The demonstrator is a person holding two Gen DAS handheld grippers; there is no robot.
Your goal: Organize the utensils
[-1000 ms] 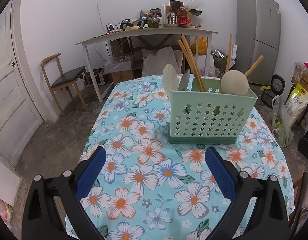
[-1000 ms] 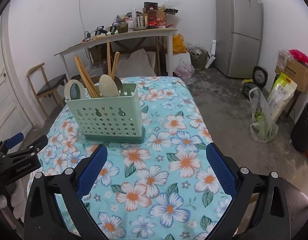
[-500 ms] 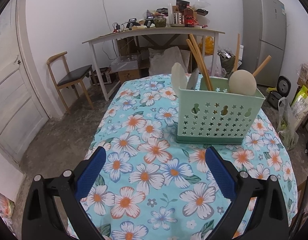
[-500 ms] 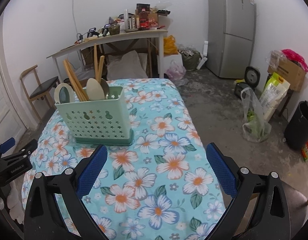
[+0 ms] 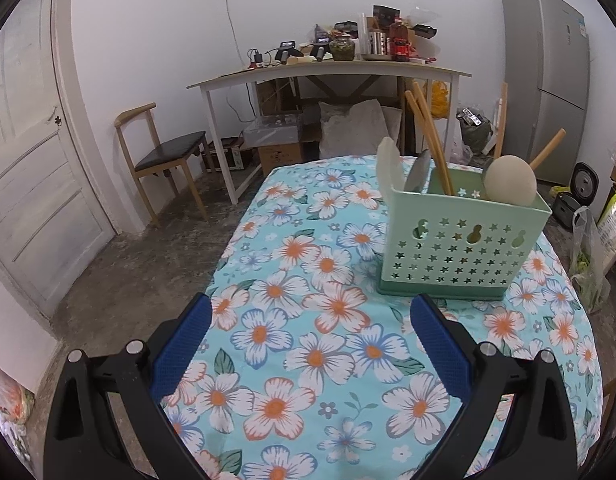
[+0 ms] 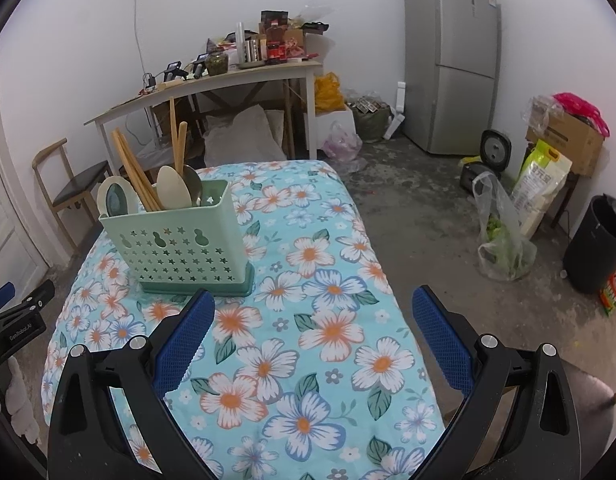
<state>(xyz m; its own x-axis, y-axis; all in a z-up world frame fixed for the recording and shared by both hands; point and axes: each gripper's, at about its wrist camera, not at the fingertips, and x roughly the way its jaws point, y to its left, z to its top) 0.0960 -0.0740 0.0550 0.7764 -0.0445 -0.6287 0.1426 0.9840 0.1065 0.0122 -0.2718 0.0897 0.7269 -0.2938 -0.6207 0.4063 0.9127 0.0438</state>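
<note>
You're in a room with plain white walls (image 5: 156,20) and a rough grey concrete floor (image 6: 420,200). A white panelled door (image 5: 32,168) stands on your left, with a wooden chair (image 5: 160,156) near it against the wall. A cluttered white desk (image 5: 328,72) lines the far wall, boxes and a sack stowed beneath it. A grey fridge (image 6: 452,60) fills the corner. Bags (image 6: 504,236), a cardboard box (image 6: 568,140) and a black bin (image 6: 600,248) sit along the right wall. The light is soft and even.
</note>
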